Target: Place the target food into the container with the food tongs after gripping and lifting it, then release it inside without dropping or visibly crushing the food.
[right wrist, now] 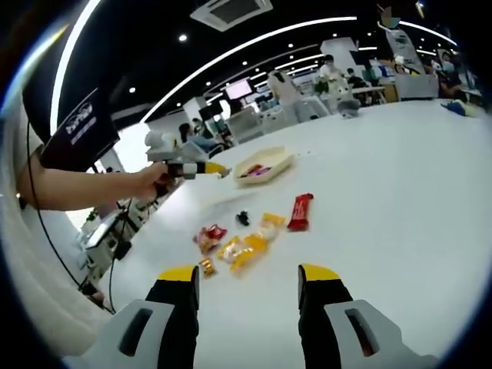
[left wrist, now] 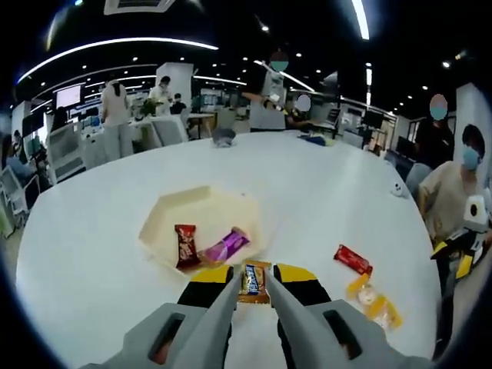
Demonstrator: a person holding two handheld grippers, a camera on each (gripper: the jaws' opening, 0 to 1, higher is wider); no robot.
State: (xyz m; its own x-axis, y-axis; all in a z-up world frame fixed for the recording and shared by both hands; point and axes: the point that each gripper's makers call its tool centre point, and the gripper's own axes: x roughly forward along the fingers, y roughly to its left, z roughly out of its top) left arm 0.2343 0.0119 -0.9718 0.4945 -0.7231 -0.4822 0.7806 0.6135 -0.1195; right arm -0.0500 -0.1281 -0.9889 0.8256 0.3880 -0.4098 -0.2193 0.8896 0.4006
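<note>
Snack: while pinched between the yellow-tipped jaws of the left gripper (left wrist: pixel 253 281), small blue-and-orange wrapped candy bar (left wrist: pixel 252 280) held just short of the near rim of the shallow cream hexagonal paper tray (left wrist: pixel 201 206), above the white round table (left wrist: pixel 323 200).
Left jaws: nearly closed, pressed against both sides of the wrapper.
Tray contents: dark red packet (left wrist: pixel 185 244) and purple packet (left wrist: pixel 224 247), side by side.
Left gripper view, extras: red bar (left wrist: pixel 353 260) and yellow packets (left wrist: pixel 373 300) off to the right on the table.
Right gripper view, extras: left gripper held level by a hand (right wrist: pixel 146 181), tips beside the tray (right wrist: pixel 264 165); red bar (right wrist: pixel 301 211), yellow packets (right wrist: pixel 247 242), small red packet (right wrist: pixel 209 235) scattered between.
Right gripper (right wrist: pixel 248 288): jaws wide apart, holding nothing, poised low over the table.
</note>
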